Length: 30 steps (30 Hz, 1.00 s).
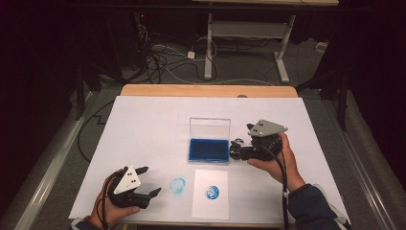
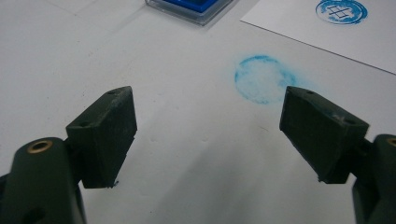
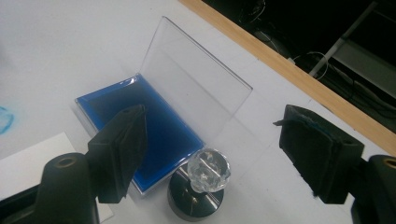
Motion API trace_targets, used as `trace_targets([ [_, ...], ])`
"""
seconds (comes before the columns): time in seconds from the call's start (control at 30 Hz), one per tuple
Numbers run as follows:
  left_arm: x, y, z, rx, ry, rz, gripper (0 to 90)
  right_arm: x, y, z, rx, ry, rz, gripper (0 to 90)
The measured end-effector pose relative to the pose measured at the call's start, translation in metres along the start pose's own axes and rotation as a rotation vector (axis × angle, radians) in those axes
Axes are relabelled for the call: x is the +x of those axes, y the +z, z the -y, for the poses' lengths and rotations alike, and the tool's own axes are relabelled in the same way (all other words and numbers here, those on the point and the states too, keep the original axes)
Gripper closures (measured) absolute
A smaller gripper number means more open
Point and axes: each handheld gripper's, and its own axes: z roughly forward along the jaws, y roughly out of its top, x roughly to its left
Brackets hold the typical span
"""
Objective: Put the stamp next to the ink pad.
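**Stamp stands beside the open ink pad, both grippers released**

A white sheet (image 1: 143, 143) covers most of the table, leaving a strip of the wooden tabletop (image 1: 206, 90) bare along the far edge. Beyond it the room is dark: grey floor, a tangle of cables (image 1: 163, 57), and the white legs of another desk (image 1: 249, 43).

Near the middle of the sheet sits the blue ink pad (image 1: 208, 149), its clear lid (image 1: 209, 128) standing upright at the far side. Just beside the pad's right end stands the stamp (image 3: 201, 186), upright on its dark round base, with a faceted clear knob on top. The right gripper (image 1: 238, 147) is around it but not touching: in the right gripper view its jaws are spread wide, one over the pad's edge and one well to the other side, the knob between them.

On the near part of the sheet lies a small white paper (image 1: 210, 193) bearing a sharp blue round print (image 1: 212, 192). Just left of the paper, on the sheet itself, is a fainter blue smudged ring (image 1: 177, 185).

The left gripper (image 1: 151, 182) rests at the near left, jaws apart and holding nothing, pointing toward the smudge.
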Motion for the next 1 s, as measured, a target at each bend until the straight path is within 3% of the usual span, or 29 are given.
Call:
trace_targets([
  [0.53,0.0,0.0,0.0,0.003,0.004,0.0,18.1,0.01,-0.023,0.006,-0.048,-0.031,0.012,24.2],
  [1.0,-0.002,0.001,-0.001,0.007,0.012,0.002,18.1,0.011,-0.046,0.028,-0.115,-0.018,0.026,23.8],
])
